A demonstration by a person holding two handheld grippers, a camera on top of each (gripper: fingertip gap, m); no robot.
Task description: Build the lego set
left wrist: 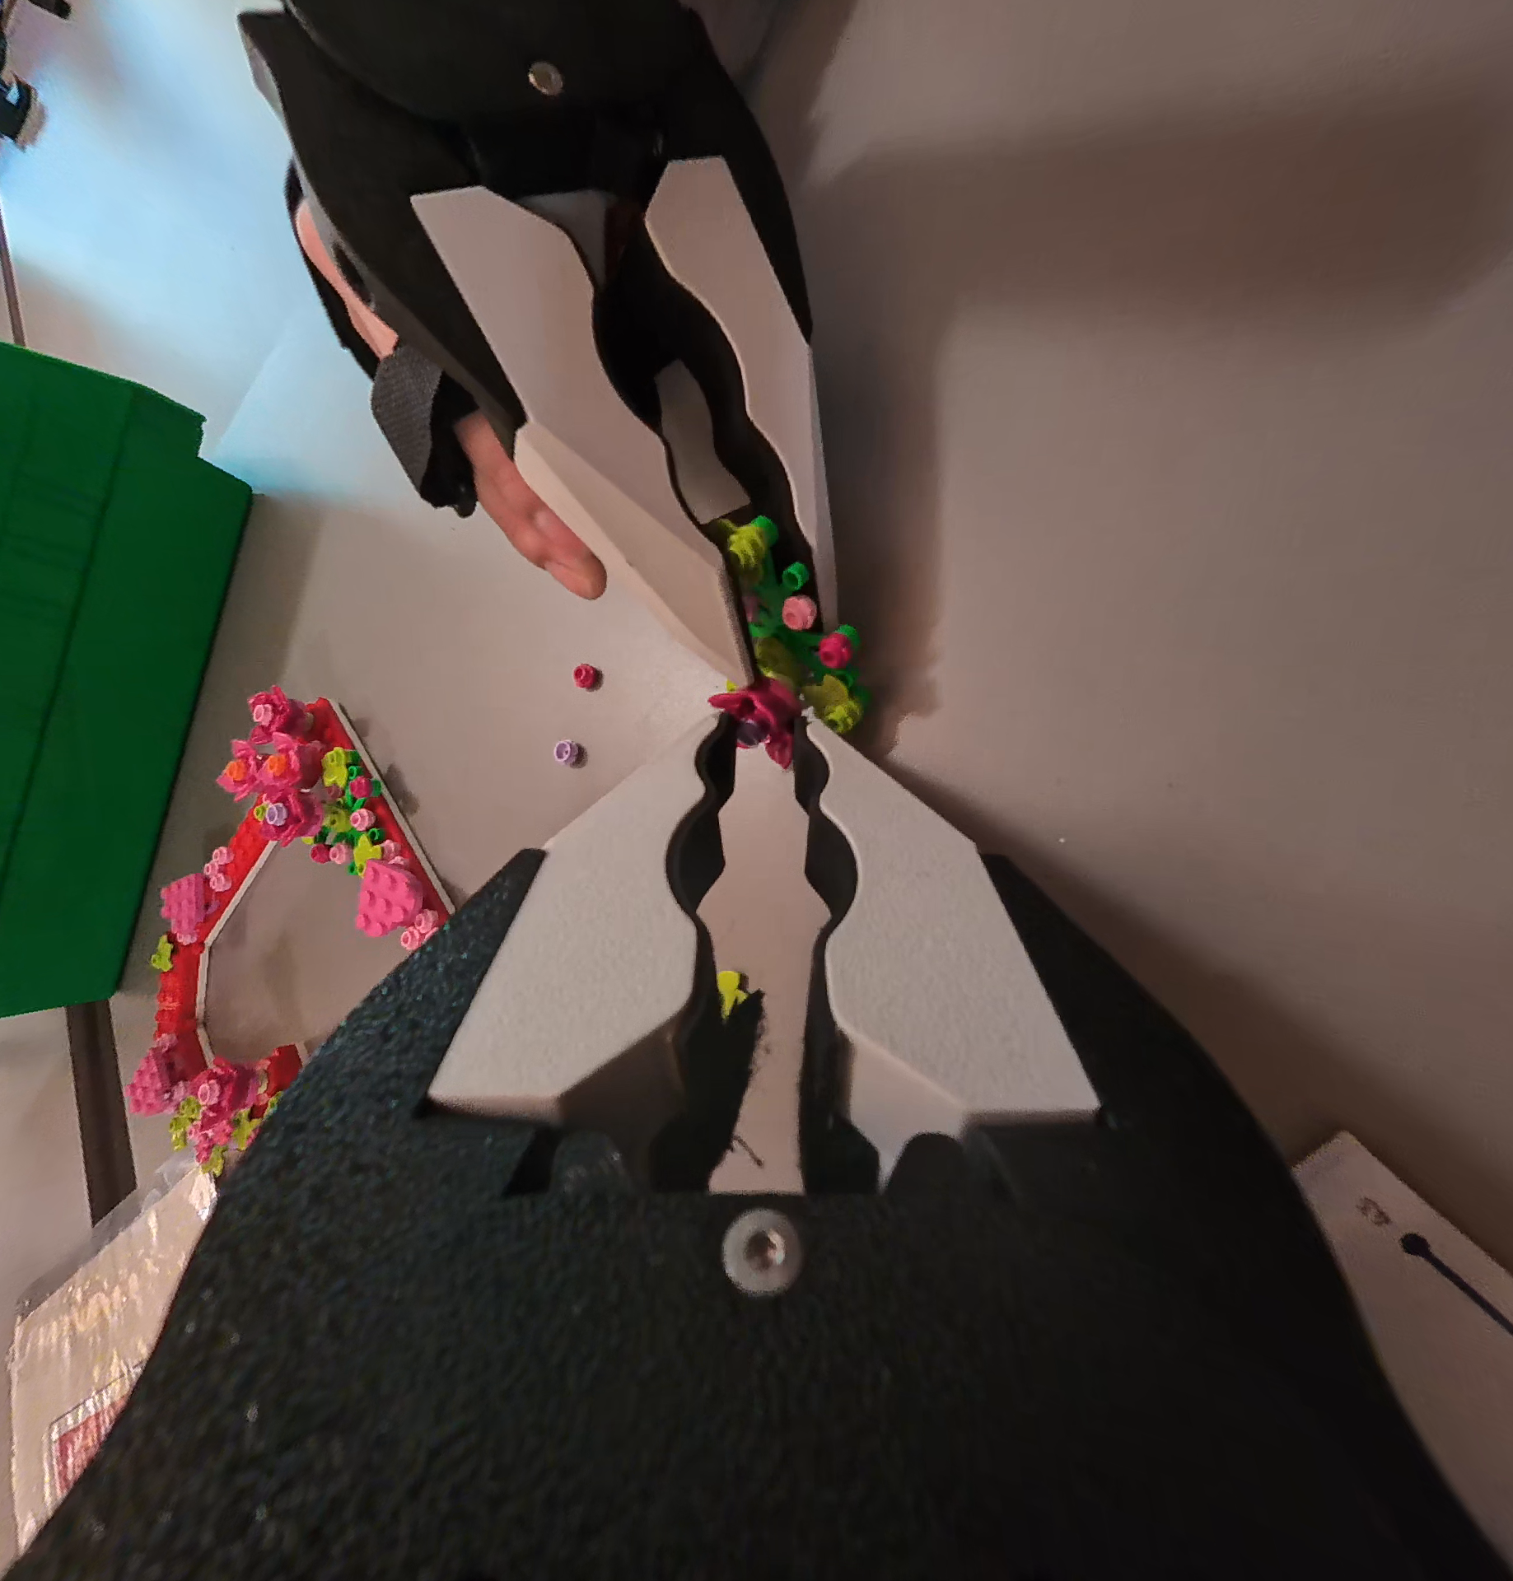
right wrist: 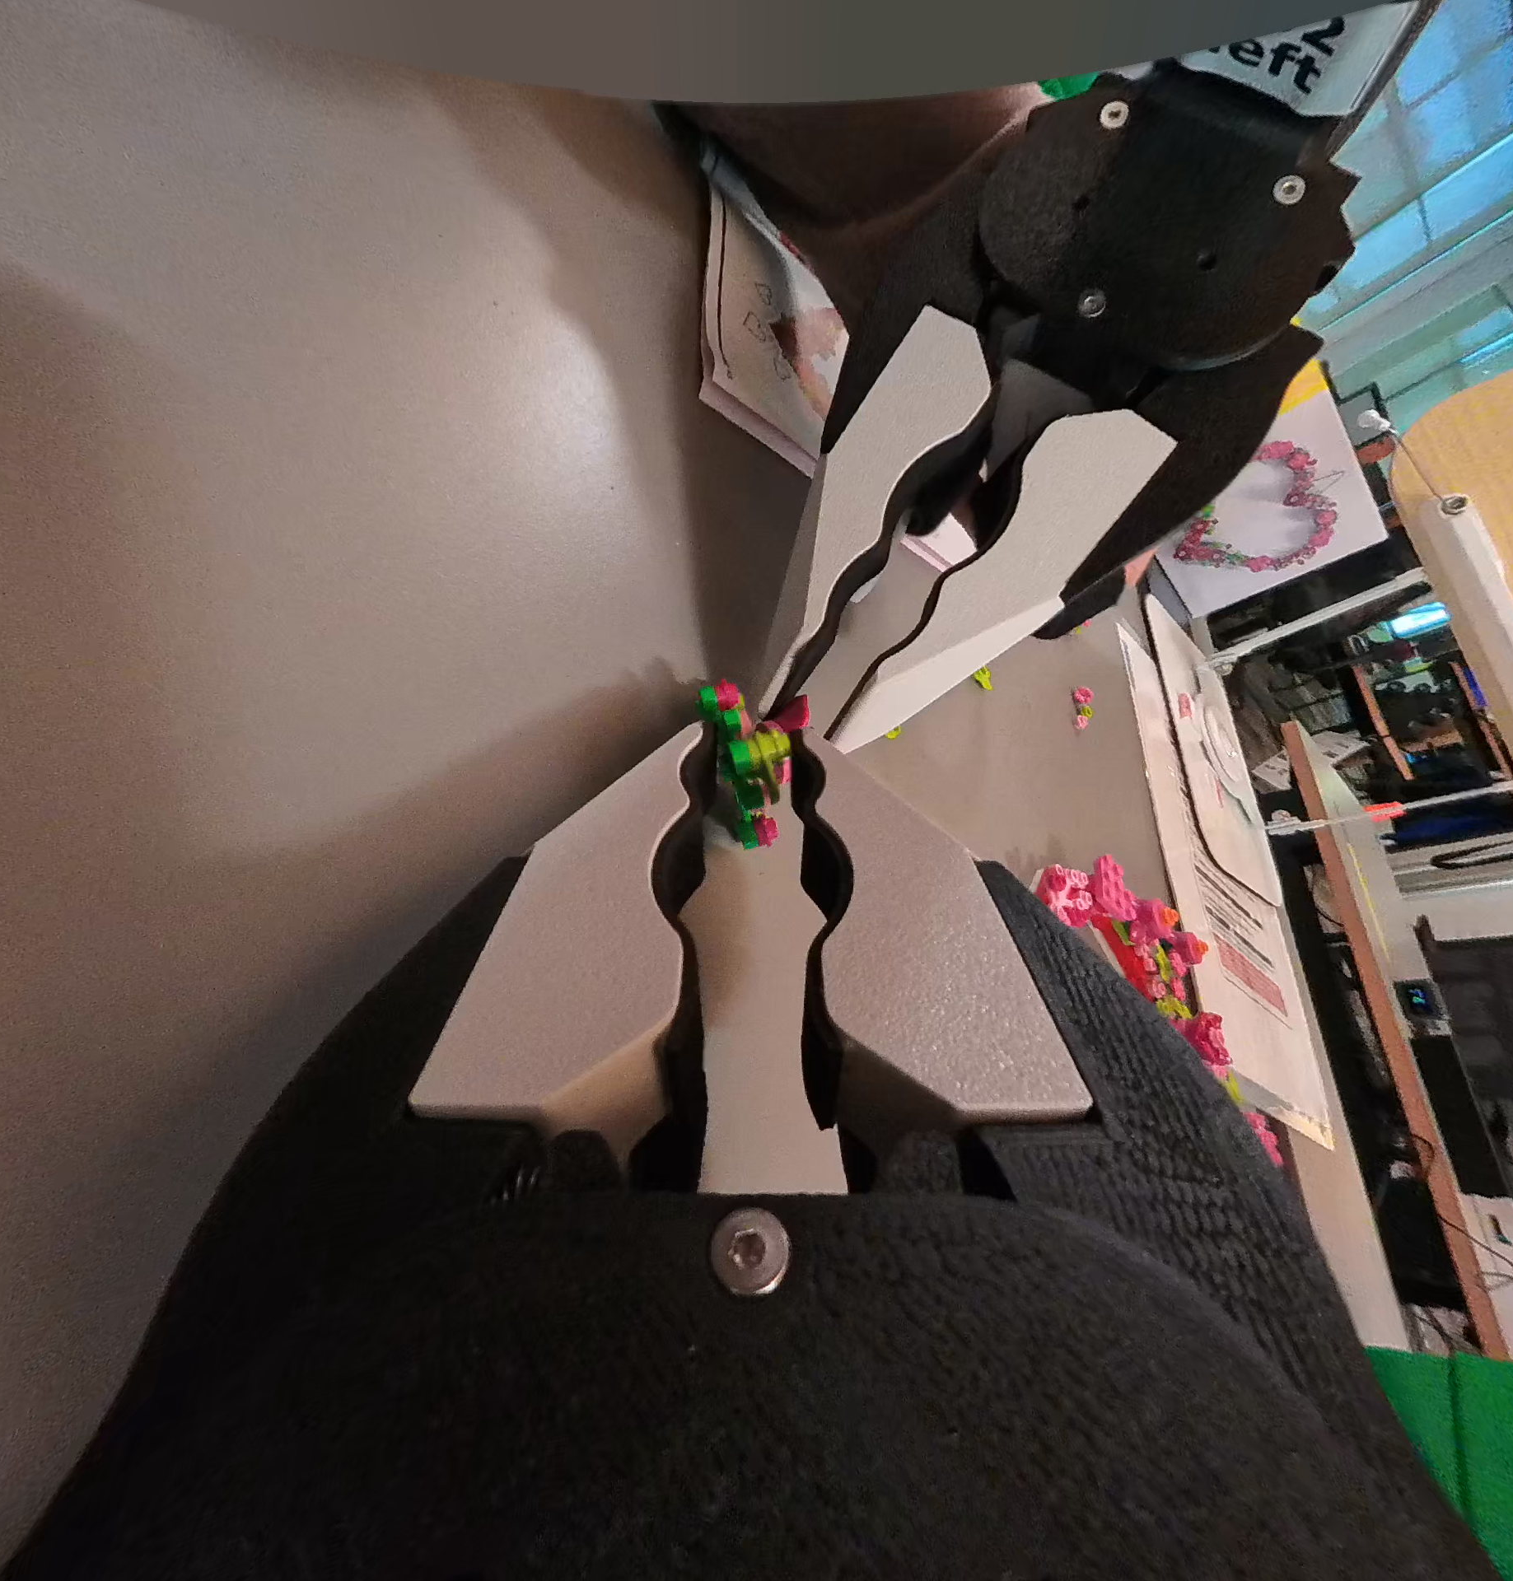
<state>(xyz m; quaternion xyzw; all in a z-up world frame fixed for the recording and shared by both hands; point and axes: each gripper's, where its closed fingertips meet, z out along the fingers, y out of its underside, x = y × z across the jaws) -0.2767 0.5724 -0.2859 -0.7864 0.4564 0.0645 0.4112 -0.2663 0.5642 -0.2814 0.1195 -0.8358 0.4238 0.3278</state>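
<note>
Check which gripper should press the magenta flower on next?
Left, probably. Left gripper already pinches the magenta plastic flower against the green leafy lego sprig; right gripper is only bracing that sprig.

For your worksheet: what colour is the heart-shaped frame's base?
Red heart-shaped frame, clearest in the left wrist view.

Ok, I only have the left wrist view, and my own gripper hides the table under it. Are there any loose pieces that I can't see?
Observer: Yes. Small pink pieces lie on the table, beyond the left gripper.
Operator: Is there anything lime there too?
Observer: A lime piece sits just past that gripper's fingers.
Operator: Is there a reference for the finished shape?
Observer: A printed picture of the heart is at the table's far edge.
</note>
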